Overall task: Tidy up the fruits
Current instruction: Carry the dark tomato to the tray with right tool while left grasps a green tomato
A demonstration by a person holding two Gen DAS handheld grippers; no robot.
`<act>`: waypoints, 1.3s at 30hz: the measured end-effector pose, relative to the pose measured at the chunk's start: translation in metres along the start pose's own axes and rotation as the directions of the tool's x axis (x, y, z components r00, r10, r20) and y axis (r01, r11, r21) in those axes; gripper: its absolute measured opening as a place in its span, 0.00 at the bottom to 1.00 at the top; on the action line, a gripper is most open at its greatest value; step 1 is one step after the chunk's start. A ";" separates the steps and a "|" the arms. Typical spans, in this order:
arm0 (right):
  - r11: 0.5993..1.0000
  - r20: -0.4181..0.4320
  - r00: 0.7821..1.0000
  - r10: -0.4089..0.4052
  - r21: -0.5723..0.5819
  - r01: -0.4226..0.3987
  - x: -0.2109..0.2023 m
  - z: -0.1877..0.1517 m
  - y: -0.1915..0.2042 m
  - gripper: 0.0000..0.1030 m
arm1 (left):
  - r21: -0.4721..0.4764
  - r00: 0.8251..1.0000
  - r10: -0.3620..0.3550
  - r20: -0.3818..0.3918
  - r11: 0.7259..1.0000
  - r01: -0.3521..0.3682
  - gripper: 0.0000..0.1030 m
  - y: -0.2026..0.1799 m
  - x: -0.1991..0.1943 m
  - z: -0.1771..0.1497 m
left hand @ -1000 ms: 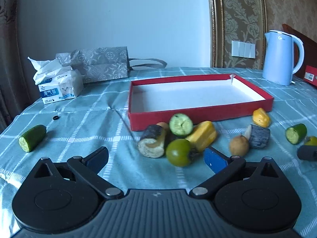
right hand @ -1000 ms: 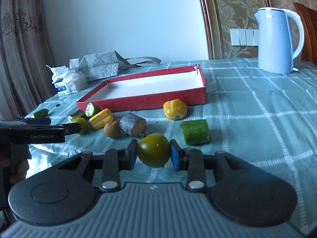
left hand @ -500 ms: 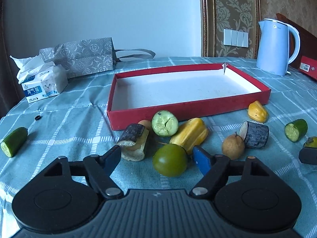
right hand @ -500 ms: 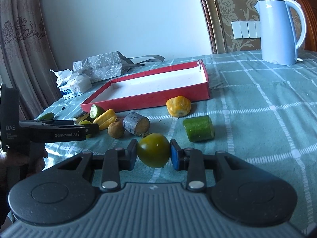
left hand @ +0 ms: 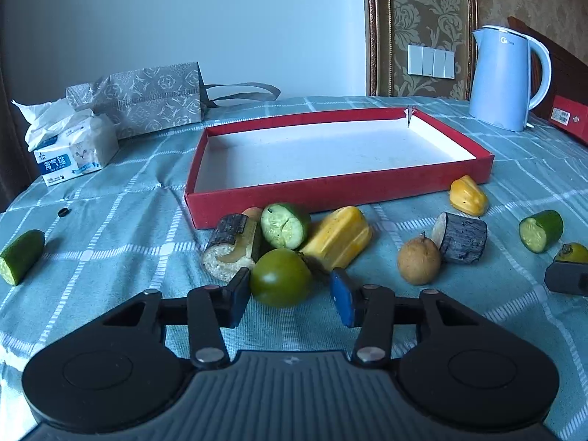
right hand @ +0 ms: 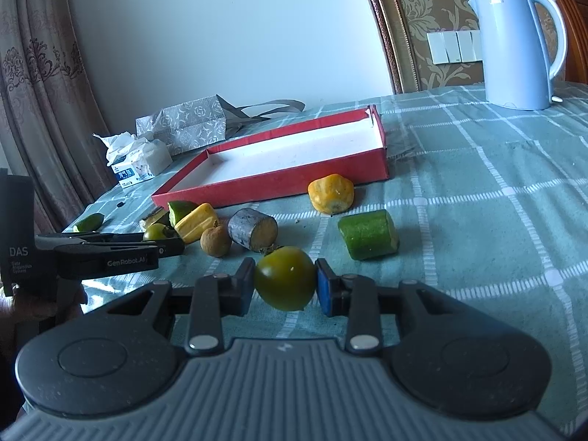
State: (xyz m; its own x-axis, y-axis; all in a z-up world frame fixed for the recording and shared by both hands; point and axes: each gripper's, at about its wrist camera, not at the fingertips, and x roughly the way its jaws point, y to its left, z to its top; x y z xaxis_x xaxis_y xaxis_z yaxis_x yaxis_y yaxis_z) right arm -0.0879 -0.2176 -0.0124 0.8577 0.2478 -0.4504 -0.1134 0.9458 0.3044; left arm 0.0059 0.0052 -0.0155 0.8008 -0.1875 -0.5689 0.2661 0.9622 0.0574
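My right gripper [right hand: 284,283] is shut on a green tomato [right hand: 284,279] and holds it over the cloth. My left gripper [left hand: 290,296] is open around a second green tomato [left hand: 281,277]; its left pad is at the fruit, its right pad is apart from it. The left gripper also shows in the right wrist view [right hand: 161,248]. The red tray [left hand: 485,163] with a white floor lies beyond and holds nothing. In front of it lie a cucumber piece [left hand: 284,226], a yellow pepper [left hand: 338,239], a bark-covered chunk [left hand: 233,246], a brown longan [left hand: 419,262] and another chunk [left hand: 461,237].
A small yellow pepper [left hand: 468,196] and a cucumber piece [left hand: 542,229] lie to the right, another cucumber piece [left hand: 20,257] at far left. A tissue pack [left hand: 70,150], a grey paper bag [left hand: 147,99] and a blue kettle [left hand: 507,77] stand at the back.
My left gripper has moved forward and narrowed around the second green tomato. My right gripper has kept its tomato and lifted and turned a little.
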 end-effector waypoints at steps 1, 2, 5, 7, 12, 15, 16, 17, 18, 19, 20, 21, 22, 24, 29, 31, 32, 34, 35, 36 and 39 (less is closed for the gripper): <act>1.000 0.001 1.000 -0.002 0.000 0.002 0.000 0.000 0.000 0.32 | -0.003 1.000 -0.002 -0.001 1.000 0.002 0.45 0.001 0.001 0.000; 1.000 0.001 1.000 -0.004 0.002 0.004 0.000 0.000 0.000 0.32 | -0.004 1.000 -0.005 -0.002 1.000 0.005 0.44 0.001 0.002 0.001; 1.000 0.003 1.000 -0.007 0.004 0.007 0.000 0.000 0.000 0.32 | -0.010 1.000 -0.009 0.000 1.000 0.009 0.36 0.002 0.002 0.001; 1.000 0.005 1.000 -0.011 0.000 0.011 0.000 0.000 0.001 0.32 | -0.018 1.000 -0.016 -0.001 1.000 0.016 0.33 0.003 0.002 0.001; 0.999 0.012 1.000 -0.026 -0.019 0.026 -0.003 0.004 0.003 0.32 | -0.046 1.000 -0.010 0.021 0.999 0.011 0.32 0.007 -0.004 -0.002; 0.999 0.033 0.999 -0.037 -0.025 0.038 -0.007 0.014 0.003 0.32 | -0.057 0.999 0.001 0.036 0.998 0.001 0.32 0.009 -0.010 -0.003; 0.999 0.038 0.999 -0.037 -0.026 0.038 -0.008 0.019 0.003 0.32 | -0.060 0.999 0.011 0.042 0.998 -0.009 0.32 0.009 -0.012 -0.003; 0.999 0.046 0.998 -0.038 -0.031 0.039 -0.009 0.025 0.004 0.32 | -0.064 0.999 0.023 0.048 0.998 -0.020 0.32 0.009 -0.013 -0.004; 0.998 0.053 0.998 -0.040 -0.044 0.042 -0.009 0.032 0.005 0.32 | -0.067 0.998 0.034 0.056 0.997 -0.030 0.32 0.009 -0.015 -0.004; 0.997 0.057 0.998 -0.039 -0.060 0.043 -0.007 0.040 0.006 0.32 | -0.067 0.997 0.041 0.065 0.997 -0.036 0.32 0.008 -0.017 -0.005; 0.997 0.061 0.997 -0.039 -0.069 0.043 -0.003 0.049 0.007 0.32 | -0.072 0.996 0.047 0.073 0.997 -0.041 0.32 0.008 -0.019 -0.006; 0.996 0.066 0.997 -0.044 -0.074 0.048 0.001 0.058 0.007 0.32 | -0.081 0.996 0.050 0.076 0.996 -0.044 0.32 0.008 -0.019 -0.006; 0.995 0.070 0.996 -0.050 -0.085 0.056 0.007 0.067 0.008 0.32 | -0.093 0.995 0.052 0.080 0.995 -0.045 0.32 0.009 -0.020 -0.006; 0.993 0.079 0.995 -0.069 -0.092 0.076 0.024 0.087 0.006 0.32 | -0.113 0.995 0.047 0.087 0.993 -0.037 0.32 0.011 -0.021 -0.006; 0.983 0.045 0.987 -0.155 -0.090 0.158 0.089 0.123 -0.006 0.32 | -0.107 0.991 0.054 0.125 0.993 -0.040 0.32 0.008 -0.028 -0.008; 0.982 0.001 0.984 -0.180 -0.061 0.180 0.116 0.129 -0.016 0.32 | -0.106 0.990 0.051 0.134 0.994 -0.036 0.32 0.008 -0.029 -0.008; 0.977 -0.015 0.979 -0.203 -0.068 0.202 0.128 0.130 -0.019 0.32 | -0.109 0.989 0.049 0.136 0.993 -0.034 0.32 0.009 -0.030 -0.008; 0.969 -0.033 0.970 -0.239 -0.075 0.236 0.146 0.130 -0.025 0.32 | -0.115 0.989 0.046 0.138 0.993 -0.030 0.32 0.010 -0.030 -0.008; 0.964 -0.038 0.965 -0.258 -0.080 0.254 0.153 0.129 -0.027 0.31 | -0.117 0.989 0.048 0.140 0.993 -0.031 0.32 0.010 -0.030 -0.009; 0.961 -0.045 0.962 -0.269 -0.080 0.265 0.158 0.128 -0.029 0.31 | -0.117 0.989 0.049 0.142 0.993 -0.032 0.32 0.010 -0.030 -0.009; 0.961 -0.053 0.961 -0.271 -0.066 0.267 0.162 0.132 -0.033 0.33 | -0.115 0.989 0.048 0.139 0.993 -0.032 0.32 0.010 -0.030 -0.008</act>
State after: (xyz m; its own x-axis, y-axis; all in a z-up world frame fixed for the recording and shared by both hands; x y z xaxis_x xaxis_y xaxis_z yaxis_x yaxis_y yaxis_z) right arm 0.1212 -0.2366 0.0153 0.8284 -0.0067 -0.5601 0.0872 0.9893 0.1171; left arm -0.0195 0.0218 -0.0049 0.8795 -0.1665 -0.4458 0.1767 0.9841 -0.0190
